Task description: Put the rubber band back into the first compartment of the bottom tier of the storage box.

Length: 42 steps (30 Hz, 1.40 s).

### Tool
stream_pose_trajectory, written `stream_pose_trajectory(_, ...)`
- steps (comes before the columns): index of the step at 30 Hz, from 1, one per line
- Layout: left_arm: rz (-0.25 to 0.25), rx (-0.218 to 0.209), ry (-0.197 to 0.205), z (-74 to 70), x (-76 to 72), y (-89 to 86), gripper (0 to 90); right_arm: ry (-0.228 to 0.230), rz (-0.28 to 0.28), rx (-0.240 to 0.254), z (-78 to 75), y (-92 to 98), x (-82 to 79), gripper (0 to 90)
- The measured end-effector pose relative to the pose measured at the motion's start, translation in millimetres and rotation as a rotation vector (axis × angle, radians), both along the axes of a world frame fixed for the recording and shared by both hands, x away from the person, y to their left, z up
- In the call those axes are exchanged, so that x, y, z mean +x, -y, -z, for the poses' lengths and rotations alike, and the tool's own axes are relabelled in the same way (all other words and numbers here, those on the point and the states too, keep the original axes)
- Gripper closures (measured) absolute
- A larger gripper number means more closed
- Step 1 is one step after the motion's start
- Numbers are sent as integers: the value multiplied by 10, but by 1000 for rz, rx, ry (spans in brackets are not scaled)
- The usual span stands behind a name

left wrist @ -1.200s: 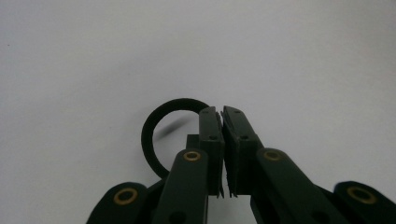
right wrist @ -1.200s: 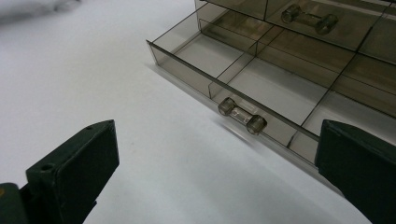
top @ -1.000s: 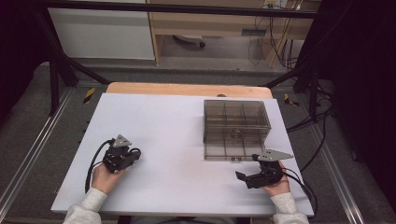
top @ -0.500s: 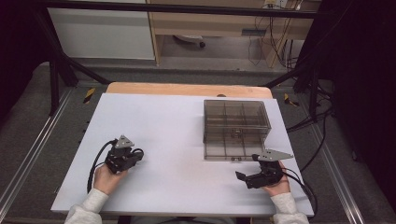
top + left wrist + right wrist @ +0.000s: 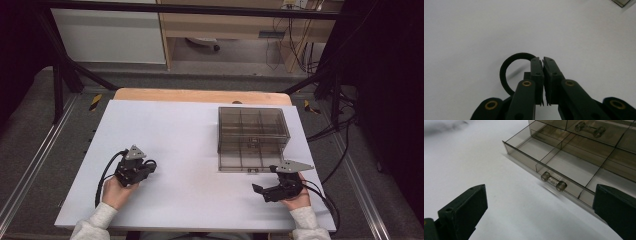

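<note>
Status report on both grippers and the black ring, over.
Left gripper shut on black ring. Right gripper open, facing drawer organizer. Nothing in the way.

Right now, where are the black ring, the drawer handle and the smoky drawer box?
black ring point(image 5: 504, 67), left gripper view, on its left arc.
drawer handle point(image 5: 553, 181), right gripper view, on the clear bar's middle.
smoky drawer box point(image 5: 252, 114), high view, on its top panel.

We see a thin black ring point(image 5: 509, 72) held upright, pinched at its rim, casting a shadow on the white table point(image 5: 474, 30).
</note>
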<state>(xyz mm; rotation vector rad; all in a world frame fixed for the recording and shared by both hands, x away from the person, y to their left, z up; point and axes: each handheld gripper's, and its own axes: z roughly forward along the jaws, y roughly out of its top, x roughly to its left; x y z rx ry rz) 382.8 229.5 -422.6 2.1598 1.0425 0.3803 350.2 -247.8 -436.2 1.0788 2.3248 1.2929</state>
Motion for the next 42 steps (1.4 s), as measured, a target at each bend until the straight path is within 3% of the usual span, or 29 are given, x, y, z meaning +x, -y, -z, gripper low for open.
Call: stream_pose_trajectory(42, 83, -10, 15, -136, -93, 314, 855, -4, -4, -6, 10, -6, 3, 4)
